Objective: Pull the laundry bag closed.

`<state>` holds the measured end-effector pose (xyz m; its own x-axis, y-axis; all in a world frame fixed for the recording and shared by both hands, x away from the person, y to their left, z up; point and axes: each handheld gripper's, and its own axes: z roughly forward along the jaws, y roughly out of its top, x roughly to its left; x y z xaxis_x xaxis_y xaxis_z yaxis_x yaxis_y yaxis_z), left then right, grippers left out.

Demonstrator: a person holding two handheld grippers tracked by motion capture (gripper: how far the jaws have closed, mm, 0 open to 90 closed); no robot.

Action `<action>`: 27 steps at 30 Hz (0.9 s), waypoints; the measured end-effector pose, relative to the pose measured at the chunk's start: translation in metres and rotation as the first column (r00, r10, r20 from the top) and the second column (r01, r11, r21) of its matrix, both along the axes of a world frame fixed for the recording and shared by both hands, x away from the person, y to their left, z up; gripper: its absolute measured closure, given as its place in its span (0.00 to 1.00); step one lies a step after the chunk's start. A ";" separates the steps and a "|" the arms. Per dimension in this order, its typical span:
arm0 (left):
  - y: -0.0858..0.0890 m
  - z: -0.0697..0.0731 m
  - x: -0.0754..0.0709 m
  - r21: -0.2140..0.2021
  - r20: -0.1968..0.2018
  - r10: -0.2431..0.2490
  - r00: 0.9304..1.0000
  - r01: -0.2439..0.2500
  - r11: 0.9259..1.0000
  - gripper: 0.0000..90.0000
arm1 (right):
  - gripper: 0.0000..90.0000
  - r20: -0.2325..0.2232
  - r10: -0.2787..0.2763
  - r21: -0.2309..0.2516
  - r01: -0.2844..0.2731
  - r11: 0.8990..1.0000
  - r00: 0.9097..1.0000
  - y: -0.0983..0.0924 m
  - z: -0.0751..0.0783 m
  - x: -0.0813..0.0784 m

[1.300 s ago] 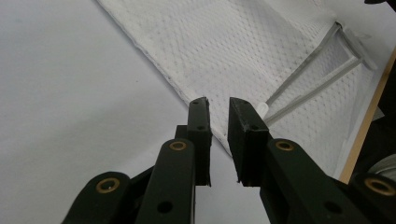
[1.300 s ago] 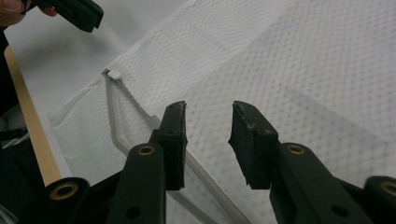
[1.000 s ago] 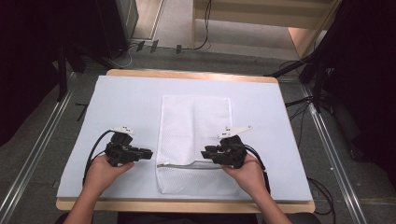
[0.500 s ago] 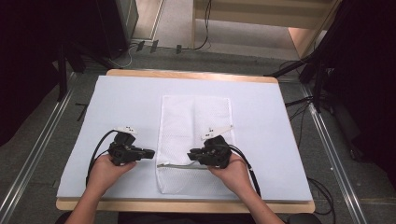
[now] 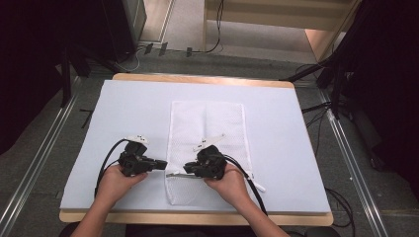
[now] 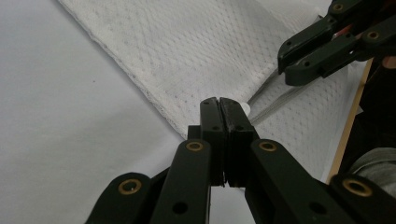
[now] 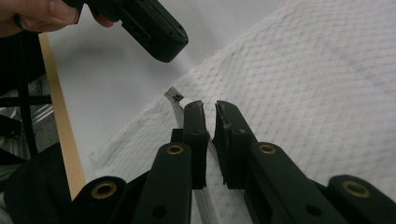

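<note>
A white mesh bag (image 5: 207, 123) lies flat on the pale mat (image 5: 296, 148), its grey zipper (image 5: 175, 174) running across near the front end. My right gripper (image 5: 186, 169) rests on the bag over that zipper. In the right gripper view its jaws (image 7: 208, 108) stand a narrow gap apart with the zipper tape (image 7: 173, 95) between them. My left gripper (image 5: 164, 164) sits at the bag's left edge, by the zipper's end. Its jaws (image 6: 218, 100) are pressed together, with no cloth visible between them. The two grippers' tips are close together.
The mat covers a wooden table whose front edge (image 5: 197, 217) lies under the person's forearms. Black cables (image 5: 247, 180) trail from both grippers. Metal rails (image 5: 356, 163) and dark equipment flank the table on the floor.
My right gripper has slid left along the zipper, from the bag's right half toward its left edge. The left gripper has barely moved.
</note>
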<state>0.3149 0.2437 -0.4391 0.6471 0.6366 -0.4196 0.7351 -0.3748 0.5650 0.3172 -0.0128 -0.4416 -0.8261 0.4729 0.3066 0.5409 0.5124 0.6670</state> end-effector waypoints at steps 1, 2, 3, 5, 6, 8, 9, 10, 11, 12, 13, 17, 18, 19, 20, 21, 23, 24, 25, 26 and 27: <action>0.000 0.000 0.000 -0.001 -0.002 -0.001 1.000 0.001 1.000 1.00 | 0.94 -0.009 0.001 -0.002 -0.001 1.000 1.000 0.002 -0.001 0.000; -0.001 -0.001 0.000 -0.008 -0.005 -0.005 1.000 0.005 1.000 1.00 | 0.93 -0.009 0.003 -0.004 -0.003 1.000 1.000 0.005 -0.002 0.001; -0.001 -0.002 0.000 -0.008 -0.008 -0.006 1.000 0.006 1.000 1.00 | 0.93 -0.014 0.004 -0.003 -0.004 1.000 1.000 0.008 -0.003 0.001; -0.004 -0.004 0.000 0.000 -0.013 -0.013 1.000 0.013 1.000 1.00 | 0.92 -0.018 0.011 0.004 -0.011 1.000 1.000 0.012 -0.005 0.002; -0.004 -0.005 0.001 -0.001 -0.016 -0.015 1.000 0.015 1.000 1.00 | 0.92 -0.021 0.016 -0.005 -0.016 1.000 1.000 0.015 -0.006 0.002; -0.006 -0.006 0.001 0.007 -0.024 -0.019 1.000 0.019 1.000 1.00 | 0.91 -0.020 0.020 -0.010 -0.020 1.000 1.000 0.019 -0.009 0.002; -0.007 -0.008 0.002 0.006 -0.035 -0.016 0.999 0.016 1.000 1.00 | 0.90 -0.028 0.019 -0.012 -0.020 1.000 0.999 0.021 -0.010 0.002; -0.008 -0.010 0.003 0.009 -0.040 -0.018 0.999 0.018 1.000 1.00 | 0.89 -0.030 0.022 -0.016 -0.023 1.000 0.999 0.022 -0.012 0.003; -0.009 -0.011 0.003 0.012 -0.048 -0.020 0.999 0.020 1.000 1.00 | 0.89 -0.032 0.023 -0.018 -0.024 1.000 0.999 0.024 -0.014 0.004; -0.009 -0.013 0.004 0.012 -0.055 -0.021 0.998 0.022 1.000 1.00 | 0.88 -0.040 0.019 -0.027 -0.020 0.999 0.999 0.025 -0.016 0.004; -0.010 -0.014 0.004 0.017 -0.061 -0.020 0.998 0.021 1.000 1.00 | 0.87 -0.039 0.022 -0.029 -0.023 0.999 0.999 0.026 -0.018 0.005; -0.012 -0.019 0.005 0.034 -0.086 -0.019 0.996 0.022 0.999 1.00 | 0.87 -0.048 0.026 -0.031 -0.027 0.999 0.999 0.031 -0.024 0.004; -0.012 -0.019 0.006 0.034 -0.088 -0.020 0.996 0.023 0.999 1.00 | 0.86 -0.043 0.028 -0.030 -0.029 0.999 0.999 0.031 -0.024 0.004; -0.011 -0.020 0.006 0.031 -0.090 -0.020 0.996 0.023 0.999 1.00 | 0.87 -0.036 0.030 -0.029 -0.031 0.999 0.999 0.031 -0.025 0.004; -0.011 -0.020 0.006 0.030 -0.090 -0.020 0.996 0.022 0.999 1.00 | 0.87 -0.035 0.030 -0.026 -0.031 0.999 0.999 0.032 -0.025 0.004; -0.011 -0.020 0.005 0.034 -0.085 -0.017 0.996 0.020 0.999 1.00 | 0.88 -0.032 0.033 -0.026 -0.034 0.999 0.999 0.032 -0.025 0.003; -0.012 -0.020 0.005 0.039 -0.079 -0.019 0.997 0.022 0.999 1.00 | 0.91 -0.014 0.052 -0.038 -0.053 0.998 0.999 0.032 -0.025 0.001; -0.011 -0.020 0.005 0.040 -0.079 -0.022 0.997 0.025 0.999 1.00 | 0.92 -0.010 0.063 -0.047 -0.064 0.997 0.998 0.032 -0.025 -0.002; -0.011 -0.021 0.005 0.035 -0.081 -0.019 0.997 0.021 0.999 1.00 | 0.93 0.006 0.069 -0.048 -0.068 0.997 0.998 0.031 -0.025 -0.003; -0.011 -0.021 0.005 0.034 -0.081 -0.019 0.997 0.022 0.999 1.00 | 0.96 0.008 0.068 -0.038 -0.068 0.997 0.998 0.030 -0.025 -0.006; -0.010 -0.021 0.005 0.029 -0.082 -0.019 0.996 0.021 0.999 1.00 | 0.97 -0.002 0.072 -0.023 -0.072 0.997 0.997 0.028 -0.024 -0.006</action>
